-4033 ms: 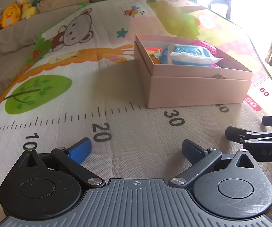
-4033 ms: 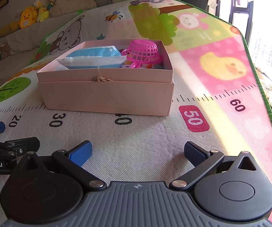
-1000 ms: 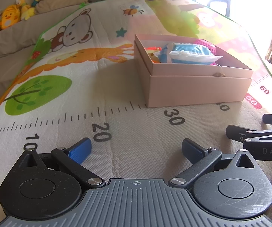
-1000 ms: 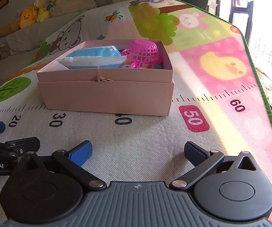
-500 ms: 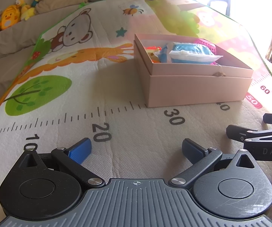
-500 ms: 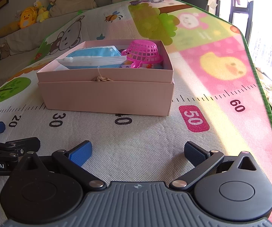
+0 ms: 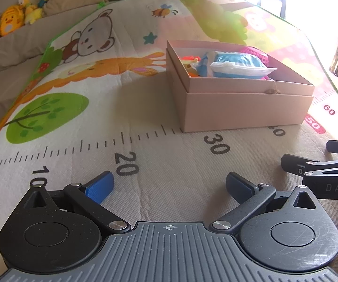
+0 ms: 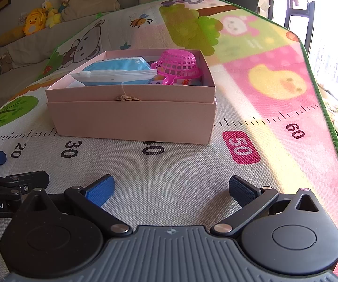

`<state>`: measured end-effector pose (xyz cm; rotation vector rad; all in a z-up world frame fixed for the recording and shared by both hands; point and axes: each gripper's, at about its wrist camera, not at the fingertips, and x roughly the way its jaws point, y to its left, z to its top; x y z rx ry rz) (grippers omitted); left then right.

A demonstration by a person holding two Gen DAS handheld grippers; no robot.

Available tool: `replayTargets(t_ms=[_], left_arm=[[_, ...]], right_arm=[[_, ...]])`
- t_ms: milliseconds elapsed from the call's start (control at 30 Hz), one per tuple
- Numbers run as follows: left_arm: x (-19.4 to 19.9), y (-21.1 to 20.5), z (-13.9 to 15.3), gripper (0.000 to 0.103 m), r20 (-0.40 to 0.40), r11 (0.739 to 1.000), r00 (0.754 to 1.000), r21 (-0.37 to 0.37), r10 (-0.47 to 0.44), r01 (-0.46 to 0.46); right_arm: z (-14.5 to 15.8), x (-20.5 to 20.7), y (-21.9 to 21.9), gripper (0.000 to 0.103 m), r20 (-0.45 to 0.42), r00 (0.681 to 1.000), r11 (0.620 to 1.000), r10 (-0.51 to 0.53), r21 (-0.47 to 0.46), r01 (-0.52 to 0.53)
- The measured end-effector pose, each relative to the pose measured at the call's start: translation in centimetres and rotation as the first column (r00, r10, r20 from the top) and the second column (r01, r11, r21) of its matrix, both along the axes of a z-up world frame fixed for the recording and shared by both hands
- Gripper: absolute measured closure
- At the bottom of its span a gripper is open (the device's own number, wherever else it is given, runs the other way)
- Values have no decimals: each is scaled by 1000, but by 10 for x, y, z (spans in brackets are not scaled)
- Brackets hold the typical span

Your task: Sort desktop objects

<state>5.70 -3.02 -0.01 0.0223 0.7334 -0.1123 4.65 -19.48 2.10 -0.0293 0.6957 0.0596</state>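
Right wrist view: the pink box (image 8: 131,117) sits on the play mat (image 8: 173,188) just beyond the printed ruler line, its near wall over the "30" and "40" marks. Inside it, on the left, lies a blue-and-white soft pouch (image 8: 117,72), and to the right of that a pink plastic basket (image 8: 178,65) tipped on its side, with some small bright items beneath it that are too hidden to name. The right hand-held gripper (image 8: 171,188) hovers low over the mat on the near side of the box, fingers spread wide and holding nothing; the left hand-held gripper (image 7: 169,185) does likewise, nearer the box's left corner, also spread and empty. No loose object shows on the mat around the box, so the sorting looks finished or nearly so (a judgement only). The pouch would likely be light, floppy and a bit slick, best pinched at its sealed edge; the basket looks stiff and light, best taken by its rim or handle. The box looks like thin card, gripped by one wall.
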Motion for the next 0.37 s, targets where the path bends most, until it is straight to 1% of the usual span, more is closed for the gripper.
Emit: replayTargets(t_ms=[333, 367], left_arm=[[2, 2, 4, 0, -14, 1000, 1000, 2, -3, 3], [5, 3, 6, 0, -26, 1000, 1000, -18, -13, 13]], right_arm=[[0, 0, 0, 0, 0, 1000, 1000, 0, 0, 0], [0, 0, 0, 0, 0, 1000, 1000, 0, 1, 0]])
